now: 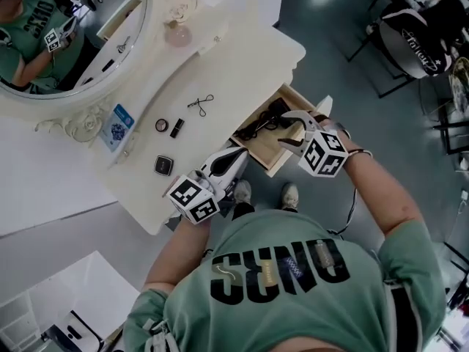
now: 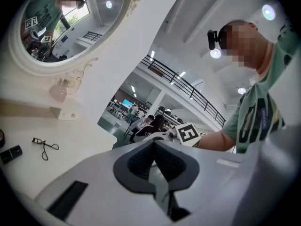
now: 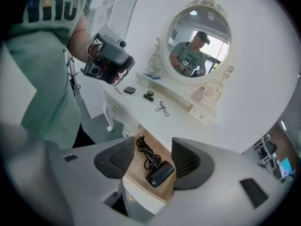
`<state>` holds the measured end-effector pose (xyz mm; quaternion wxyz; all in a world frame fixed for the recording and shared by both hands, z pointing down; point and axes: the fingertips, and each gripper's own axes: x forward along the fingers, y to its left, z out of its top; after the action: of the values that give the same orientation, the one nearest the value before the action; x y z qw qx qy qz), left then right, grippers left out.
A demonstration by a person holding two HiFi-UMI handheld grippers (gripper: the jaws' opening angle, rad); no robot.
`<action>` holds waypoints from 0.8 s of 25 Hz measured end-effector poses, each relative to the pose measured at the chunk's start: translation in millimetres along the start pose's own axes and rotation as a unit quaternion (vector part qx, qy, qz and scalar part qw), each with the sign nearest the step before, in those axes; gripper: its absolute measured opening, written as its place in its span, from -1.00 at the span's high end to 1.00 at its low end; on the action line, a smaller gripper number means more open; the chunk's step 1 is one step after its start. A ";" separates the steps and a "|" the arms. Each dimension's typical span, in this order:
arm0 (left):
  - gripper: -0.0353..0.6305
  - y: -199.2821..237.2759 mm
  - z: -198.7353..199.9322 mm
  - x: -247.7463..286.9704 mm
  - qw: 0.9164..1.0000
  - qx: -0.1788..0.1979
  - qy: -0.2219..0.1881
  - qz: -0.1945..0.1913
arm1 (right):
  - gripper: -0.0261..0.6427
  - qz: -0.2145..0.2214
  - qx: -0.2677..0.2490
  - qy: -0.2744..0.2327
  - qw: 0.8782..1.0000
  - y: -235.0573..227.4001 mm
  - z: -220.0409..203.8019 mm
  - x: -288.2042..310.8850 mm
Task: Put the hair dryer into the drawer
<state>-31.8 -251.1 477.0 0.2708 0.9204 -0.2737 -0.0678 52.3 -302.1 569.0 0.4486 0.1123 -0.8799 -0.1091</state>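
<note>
One cream-white desk [image 1: 242, 57] carries one oval mirror in an ornate cream frame [image 1: 88, 57], one pink glass bottle [image 1: 178, 34], one blue-and-white packet [image 1: 117, 126], one black eyelash curler [image 1: 201, 105], one small round dark case [image 1: 162, 125], one short black tube [image 1: 176, 127] and one square black case [image 1: 163, 165]. One open wooden drawer [image 1: 267, 156] holds one black hair dryer [image 3: 160, 173] with one coiled black cord [image 3: 146, 154]. Two grey tools show: the left tool [image 1: 240, 154], the right tool [image 1: 290, 129].

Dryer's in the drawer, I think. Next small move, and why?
Probably lower the right gripper to the front of the drawer and push it shut: the hair dryer and cord lie inside the open drawer, and that gripper hangs above it, open and empty.
</note>
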 end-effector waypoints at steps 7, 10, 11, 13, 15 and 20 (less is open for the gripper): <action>0.87 -39.2 60.1 8.5 0.999 0.044 -0.025 -0.007 | 0.31 -0.079 0.089 -0.088 0.989 -25.4 19.0 -106.2; 0.87 -51.9 77.7 10.3 0.998 0.058 -0.033 -0.006 | 0.39 -0.110 0.145 -0.144 0.973 -38.2 25.0 -149.6; 0.87 -55.4 82.5 10.4 0.997 0.062 -0.034 -0.005 | 0.43 -0.120 0.165 -0.163 0.965 -42.4 26.7 -163.8; 0.87 -61.3 90.3 10.8 0.997 0.070 -0.034 -0.004 | 0.51 -0.143 0.196 -0.195 0.950 -49.5 29.8 -190.8; 0.87 -67.5 97.6 12.5 0.996 0.077 -0.036 -0.005 | 0.59 -0.159 0.216 -0.224 0.937 -53.5 33.1 -214.6; 0.87 -80.3 107.8 13.0 0.995 0.090 -0.044 -0.011 | 0.76 -0.160 0.282 -0.310 0.894 -50.5 42.7 -260.8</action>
<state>-12.8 -251.3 343.3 0.1742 0.9402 -0.2799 -0.0862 171.9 -269.1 330.2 0.0791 0.3333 -0.9385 0.0440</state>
